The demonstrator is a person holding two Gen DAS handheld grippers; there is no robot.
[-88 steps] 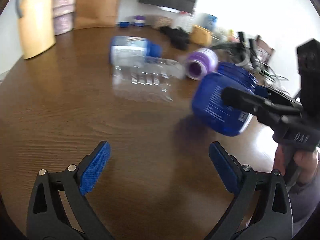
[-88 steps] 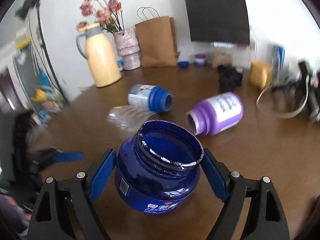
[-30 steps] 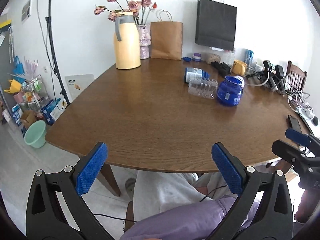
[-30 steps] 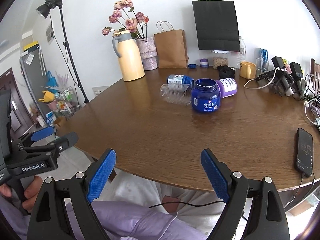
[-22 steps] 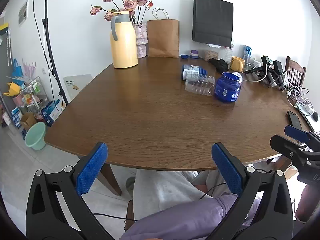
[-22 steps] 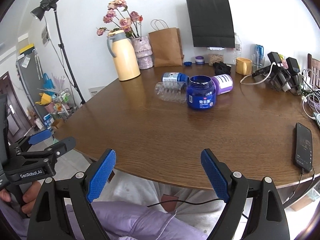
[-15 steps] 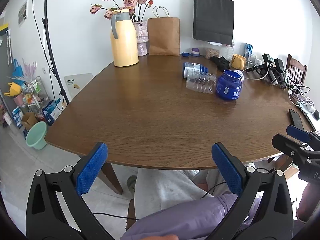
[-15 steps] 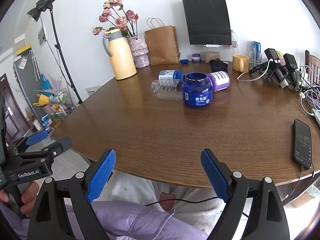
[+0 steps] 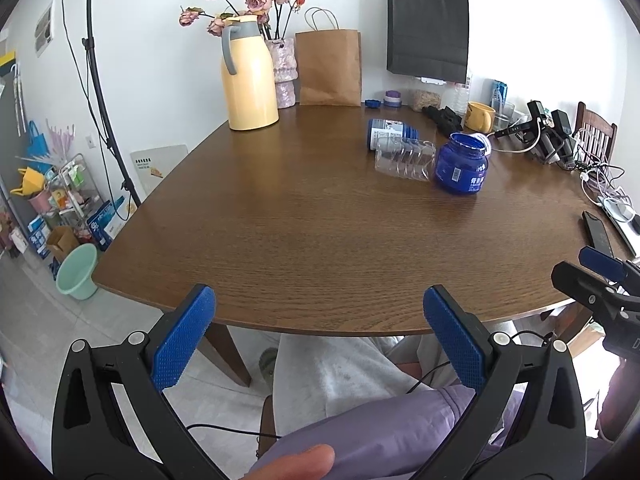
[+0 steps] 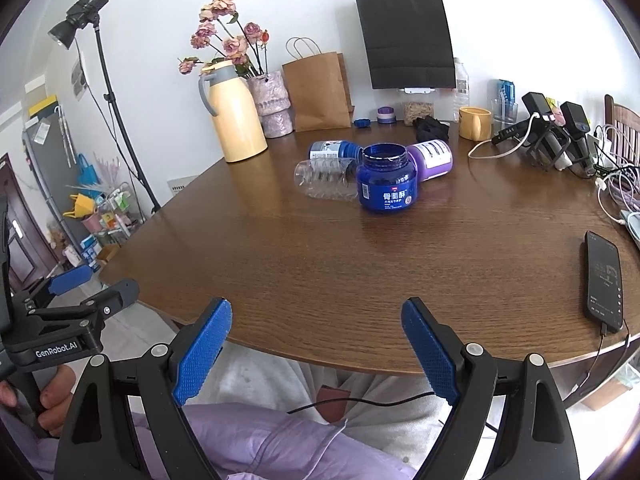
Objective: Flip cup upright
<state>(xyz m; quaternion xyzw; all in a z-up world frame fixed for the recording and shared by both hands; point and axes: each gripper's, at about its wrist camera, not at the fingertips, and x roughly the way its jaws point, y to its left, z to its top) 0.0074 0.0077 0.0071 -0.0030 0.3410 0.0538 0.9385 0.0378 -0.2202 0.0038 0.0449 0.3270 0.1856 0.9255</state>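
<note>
Distance is what matters here. In the left wrist view the left gripper (image 9: 316, 336) hangs off the near edge of the desk (image 9: 304, 224), above the person's lap, its blue pads spread wide with nothing between them. The blue jar (image 9: 461, 168) stands upright, mouth up, far across the desk toward the far right corner and to the right of this gripper's line. A clear bottle (image 9: 404, 158) lies on its side touching the jar's left flank, and a blue-capped bottle (image 9: 390, 133) lies just behind that. The right gripper (image 9: 600, 276) shows at the right edge of this view.

In the right wrist view the right gripper (image 10: 316, 350) is likewise off the near edge, wide open and empty. The blue jar (image 10: 387, 184) sits almost straight ahead along its fingers, axis vertical, rim open to the ceiling, with a purple bottle (image 10: 434, 159) lying behind it to the right. The right gripper looks better lined up with the jar; as the jar already stands, the flip appears done.
</note>
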